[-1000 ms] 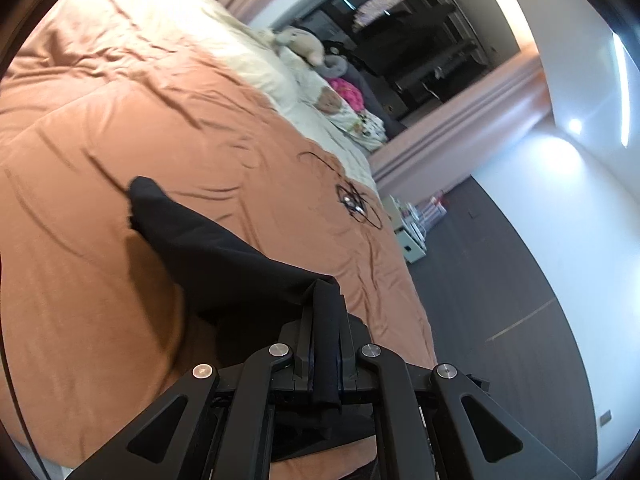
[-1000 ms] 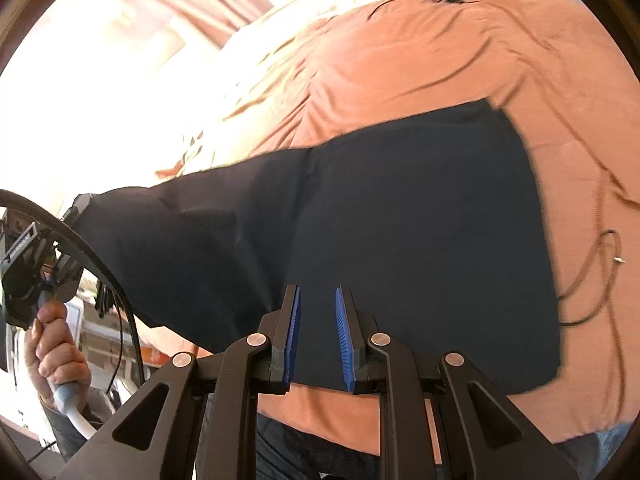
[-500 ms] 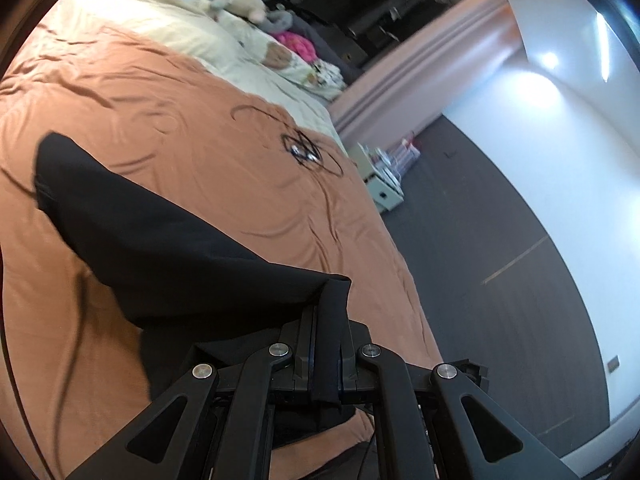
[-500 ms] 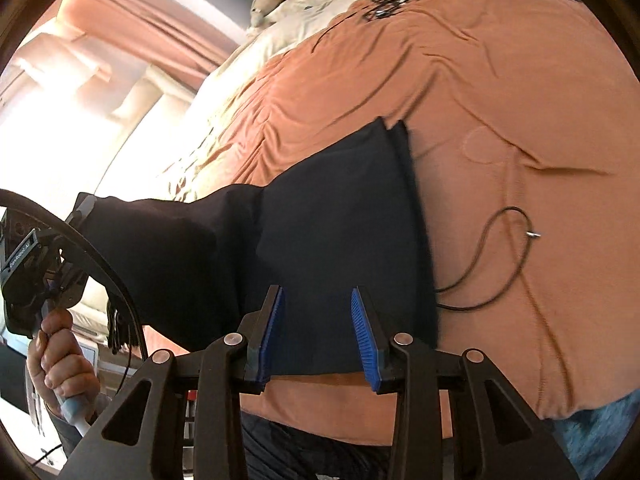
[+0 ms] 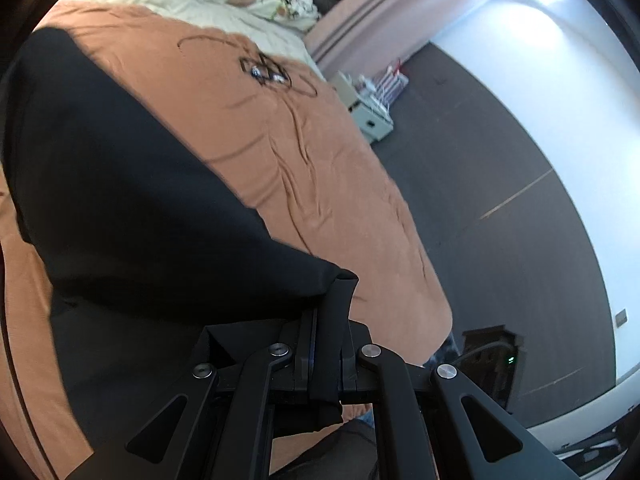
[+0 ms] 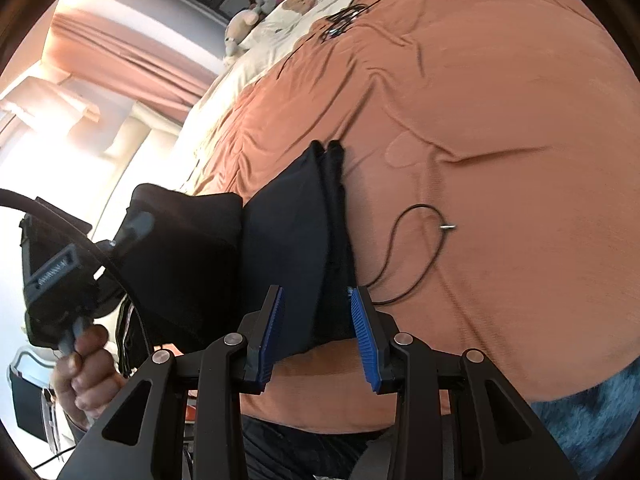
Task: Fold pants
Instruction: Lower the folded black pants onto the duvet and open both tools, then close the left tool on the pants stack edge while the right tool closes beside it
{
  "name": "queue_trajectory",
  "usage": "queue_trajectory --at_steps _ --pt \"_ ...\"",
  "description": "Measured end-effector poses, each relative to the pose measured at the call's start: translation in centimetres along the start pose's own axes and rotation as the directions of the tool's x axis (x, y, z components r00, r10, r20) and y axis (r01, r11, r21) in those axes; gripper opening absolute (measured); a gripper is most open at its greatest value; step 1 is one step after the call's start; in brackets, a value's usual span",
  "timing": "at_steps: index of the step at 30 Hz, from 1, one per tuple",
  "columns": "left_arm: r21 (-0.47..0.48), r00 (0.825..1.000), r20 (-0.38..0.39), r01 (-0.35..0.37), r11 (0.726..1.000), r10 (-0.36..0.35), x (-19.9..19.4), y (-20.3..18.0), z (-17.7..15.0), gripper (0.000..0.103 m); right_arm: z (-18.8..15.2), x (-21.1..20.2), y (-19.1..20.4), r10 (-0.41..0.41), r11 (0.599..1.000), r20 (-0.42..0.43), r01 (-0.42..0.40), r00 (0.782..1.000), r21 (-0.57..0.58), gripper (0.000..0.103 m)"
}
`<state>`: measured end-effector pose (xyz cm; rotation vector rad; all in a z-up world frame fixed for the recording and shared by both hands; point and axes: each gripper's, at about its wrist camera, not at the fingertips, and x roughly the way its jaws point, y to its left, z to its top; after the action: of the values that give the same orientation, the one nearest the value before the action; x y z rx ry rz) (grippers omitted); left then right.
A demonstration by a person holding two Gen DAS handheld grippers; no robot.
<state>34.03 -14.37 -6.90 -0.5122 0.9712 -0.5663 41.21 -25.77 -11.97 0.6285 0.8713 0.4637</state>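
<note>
Near the bed's [image 6: 500, 128] front edge, your left tongs [image 5: 330, 344] pinch the pants [image 5: 132, 208]; your right tongs [image 6: 318, 328] gape empty above them.

**Left gripper clamped on pants**

Left gripper [image 5: 328, 344] pinches a black fabric strip of the pants [image 5: 132, 200], which spread far-left over orange bed cover [image 5: 320, 168]. Tangled cable [image 5: 266, 72] far on bed; dark floor [image 5: 480, 184] right.
</note>
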Motion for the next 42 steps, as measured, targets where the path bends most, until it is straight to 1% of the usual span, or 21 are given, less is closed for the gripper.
queue_trajectory --at_steps 4,8,10,12,20,21,22,23,24,25,26,27,29,31,34,37,41,42 --pt "-0.002 0.998 -0.056 -0.004 1.000 0.003 2.3 -0.3 -0.7 0.006 -0.1 -0.8 -0.9 0.000 1.000 0.008 0.000 1.000 0.017 0.032" --pt "-0.009 0.996 -0.093 -0.006 1.000 0.005 3.4 -0.3 -1.7 0.006 0.0 -1.1 -1.5 0.009 1.000 0.005 -0.010 1.000 0.023 0.032" --pt "-0.012 0.994 -0.108 -0.007 1.000 0.006 3.4 -0.2 -2.3 0.006 -0.1 -1.1 -1.5 0.011 1.000 0.004 -0.011 1.000 0.026 0.032" --pt "-0.007 0.991 -0.128 -0.031 1.000 0.030 3.3 0.0 -3.3 0.006 -0.1 -1.1 -1.5 0.013 1.000 0.001 -0.013 1.000 0.028 0.032" --pt "-0.025 0.985 -0.169 -0.038 0.999 0.034 3.3 0.5 -5.9 0.006 -0.6 -1.1 -0.6 0.018 1.000 -0.008 -0.018 1.000 0.014 0.033" --pt "-0.025 0.983 -0.181 -0.037 0.999 0.032 3.4 0.4 -6.2 0.007 -0.7 -1.1 -0.5 0.020 1.000 -0.011 -0.020 1.000 0.012 0.035" --pt "-0.028 0.982 -0.187 -0.039 0.999 0.033 3.5 0.4 -6.4 0.008 -0.7 -1.1 -0.4 0.023 1.000 -0.012 -0.022 1.000 0.012 0.043" --pt "-0.033 0.982 -0.189 -0.034 0.999 0.027 3.5 0.4 -6.2 0.016 -0.8 -1.1 -0.3 0.024 1.000 -0.011 -0.024 1.000 0.010 0.046" --pt "-0.047 0.982 -0.190 -0.012 0.999 0.003 3.3 0.4 -6.2 0.030 -0.8 -1.3 -0.1 0.024 1.000 -0.008 -0.024 1.000 0.007 0.048" --pt "-0.059 0.983 -0.183 0.010 0.998 -0.021 3.0 0.6 -6.2 0.038 -0.8 -1.3 0.0 0.023 1.000 -0.006 -0.023 1.000 0.001 0.048" --pt "-0.062 0.985 -0.170 0.018 0.998 -0.029 2.6 0.6 -6.1 0.052 -0.9 -1.2 0.2 0.023 1.000 -0.008 -0.023 1.000 -0.003 0.048" --pt "-0.057 0.988 -0.154 0.015 0.998 -0.023 2.2 0.7 -5.9 0.059 -0.9 -1.1 0.3 0.023 1.000 -0.012 -0.024 1.000 -0.007 0.048" --pt "-0.050 0.992 -0.125 0.003 0.999 -0.009 1.3 0.9 -5.5 0.060 -0.9 -0.6 0.6 0.018 1.000 -0.023 -0.018 1.000 -0.015 0.048" --pt "-0.066 0.994 -0.108 -0.001 0.998 -0.006 0.6 1.7 -5.2 0.060 -0.9 -0.1 1.1 0.010 1.000 -0.036 -0.011 0.999 -0.025 0.048" --pt "-0.081 0.996 -0.080 -0.045 0.996 0.039 -0.5 3.1 -5.0 0.060 -0.9 1.2 1.9 -0.004 0.998 -0.061 0.001 0.998 -0.056 0.048" --pt "-0.105 0.993 -0.064 -0.102 0.989 0.096 -1.8 5.4 -4.9 0.060 -0.6 2.4 2.6 -0.026 0.997 -0.079 0.020 0.996 -0.080 0.048" --pt "-0.158 0.988 -0.048 -0.151 0.976 0.145 -3.0 8.5 -4.8 0.060 -0.1 3.9 3.1 -0.064 0.993 -0.100 0.054 0.993 -0.103 0.048" --pt "-0.169 0.987 -0.045 -0.161 0.973 0.155 -3.3 9.2 -4.8 0.060 0.0 4.2 3.1 -0.076 0.992 -0.105 0.065 0.992 -0.109 0.045"
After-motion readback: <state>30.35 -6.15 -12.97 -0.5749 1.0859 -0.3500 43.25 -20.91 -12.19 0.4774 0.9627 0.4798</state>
